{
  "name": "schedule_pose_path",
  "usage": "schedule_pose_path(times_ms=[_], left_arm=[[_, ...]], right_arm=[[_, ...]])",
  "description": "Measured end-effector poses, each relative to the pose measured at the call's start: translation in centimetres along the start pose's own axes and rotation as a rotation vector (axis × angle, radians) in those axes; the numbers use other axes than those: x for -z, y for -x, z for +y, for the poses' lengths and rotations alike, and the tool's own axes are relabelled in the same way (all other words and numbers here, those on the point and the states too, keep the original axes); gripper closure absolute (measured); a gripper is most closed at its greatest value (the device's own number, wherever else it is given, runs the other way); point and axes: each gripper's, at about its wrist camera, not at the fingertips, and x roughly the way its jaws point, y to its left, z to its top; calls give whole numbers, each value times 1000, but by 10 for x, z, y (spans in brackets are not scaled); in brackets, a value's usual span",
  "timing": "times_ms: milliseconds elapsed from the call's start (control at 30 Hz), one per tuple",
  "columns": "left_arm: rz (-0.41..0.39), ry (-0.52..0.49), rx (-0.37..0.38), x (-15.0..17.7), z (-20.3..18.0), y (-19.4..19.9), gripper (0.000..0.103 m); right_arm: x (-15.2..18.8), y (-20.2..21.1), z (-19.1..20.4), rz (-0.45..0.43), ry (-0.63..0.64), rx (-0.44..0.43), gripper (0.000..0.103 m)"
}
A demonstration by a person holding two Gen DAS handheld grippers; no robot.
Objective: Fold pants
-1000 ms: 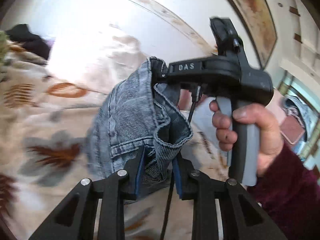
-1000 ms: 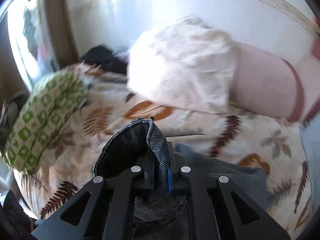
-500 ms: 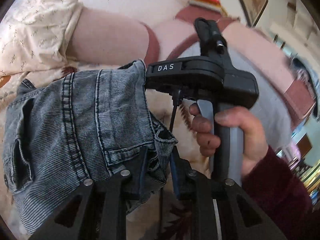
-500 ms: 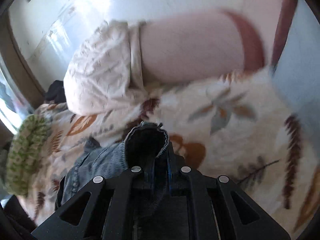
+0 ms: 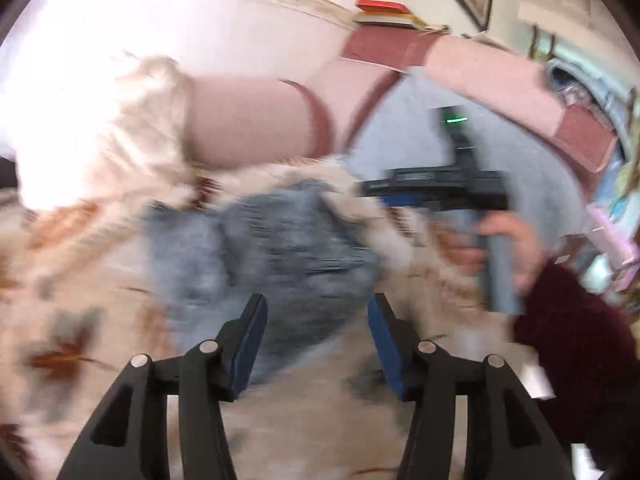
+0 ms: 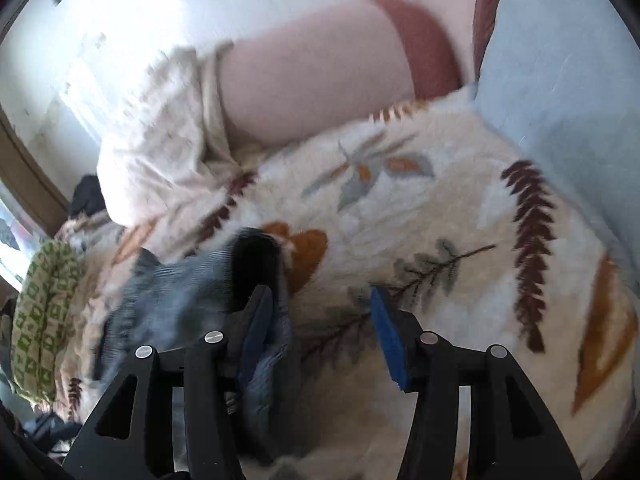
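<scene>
The grey-blue denim pants [image 5: 264, 248] lie bunched on a cream blanket with a leaf print [image 5: 72, 320]; this view is motion-blurred. My left gripper [image 5: 316, 320] hovers just over their near edge, its jaws opening, with the blue pads clear of the cloth. My right gripper [image 6: 320, 316] is also opening. A fold of the pants [image 6: 180, 296] hangs against its left pad [image 6: 256, 328], and the right pad is free. In the left wrist view a hand [image 5: 508, 248] holds the right gripper [image 5: 432, 190] just beyond the pants' right edge.
A cream pillow [image 6: 160, 128] and a pink bolster [image 6: 312, 76] lie along the wall behind the pants. A pale blue cushion [image 6: 560, 72] is at the right, a green patterned cushion [image 6: 40, 320] at the left. Dark clothes [image 6: 86, 196] sit by the pillow.
Both grippers were shut on the denim waistband and holding it up. Now both have opened and the pants lie on the blanket. The right gripper has moved apart from the left.
</scene>
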Motion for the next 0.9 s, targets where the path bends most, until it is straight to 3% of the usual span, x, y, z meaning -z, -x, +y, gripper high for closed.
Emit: schedule_pose_path(times_ms=[67, 100, 233, 333, 367, 533, 767, 800, 900], left_arm=[[19, -11, -127, -1, 16, 0, 45], [26, 1, -156, -3, 26, -3, 45], [23, 76, -184, -6, 56, -22, 45], [39, 42, -212, -6, 58, -36, 45], [44, 49, -199, -6, 59, -37, 45], [47, 77, -161, -11, 61, -50, 45], [114, 58, -176, -5, 55, -81, 45], [124, 49, -185, -4, 53, -85, 44], [160, 26, -205, 2, 51, -95, 40]], right_arm=[[7, 18, 18, -49, 26, -25, 51], [11, 26, 34, -75, 48, -31, 50], [23, 31, 83, -138, 119, -37, 50], [31, 18, 105, -154, 167, -1, 52], [32, 10, 109, -148, 177, 5, 57], [30, -32, 119, -99, 214, 18, 65], [36, -62, 100, 3, 180, 44, 65], [37, -65, 96, 17, 166, 44, 64], [43, -77, 83, 55, 134, 58, 47]])
